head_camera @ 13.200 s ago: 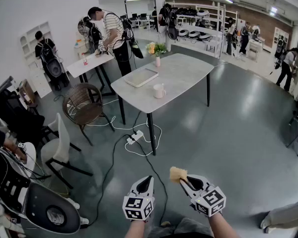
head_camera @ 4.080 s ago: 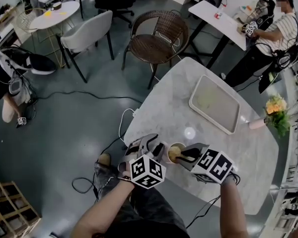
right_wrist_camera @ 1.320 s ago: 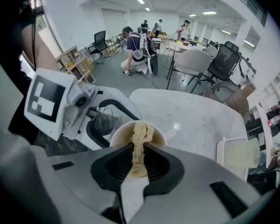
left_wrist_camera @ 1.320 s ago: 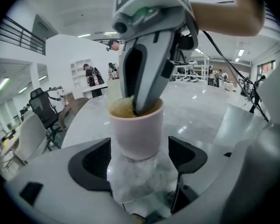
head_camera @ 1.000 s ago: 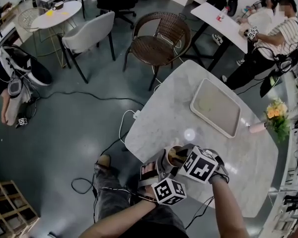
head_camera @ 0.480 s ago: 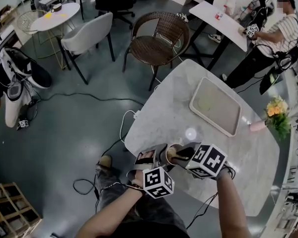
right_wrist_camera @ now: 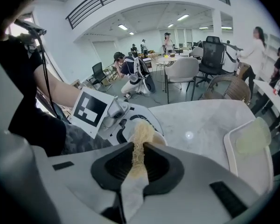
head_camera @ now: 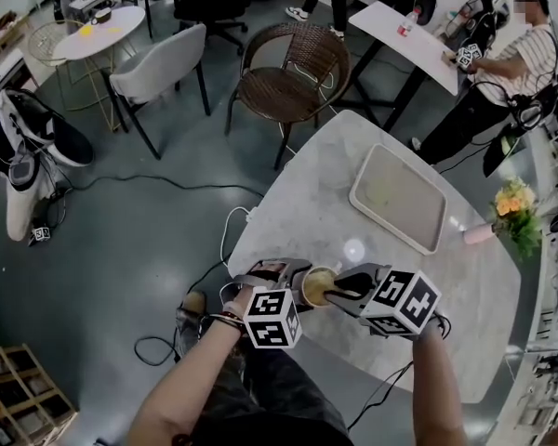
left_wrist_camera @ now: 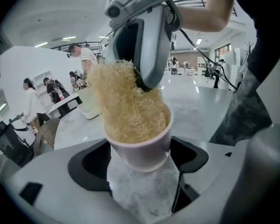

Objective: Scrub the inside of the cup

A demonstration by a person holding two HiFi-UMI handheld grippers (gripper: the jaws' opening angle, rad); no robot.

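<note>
Bench [head_camera: 391, 286] of pale marble sits below both grippers, a pale tray [head_camera: 398, 198] lying on it well beyond them. Each gripper carries a cube printed with black-and-white square markers.

The left gripper [head_camera: 293, 277] is clamped on the cup [head_camera: 318, 286]: in the left gripper view its jaws press the cup's two sides, with the mouth pointing away from that gripper. The right gripper [head_camera: 344, 288] comes in from the opposite side, its tips at the cup's mouth, so the cup sits directly between the two grippers over the near edge of the bench. Whether its base touches the bench cannot be told.

The right gripper's jaws are closed on a straw-coloured fibrous scrubber [right_wrist_camera: 139, 141], pinched thin between them. Its free end fills the cup's mouth and bulges above the rim in the left gripper view [left_wrist_camera: 126, 106].
</note>
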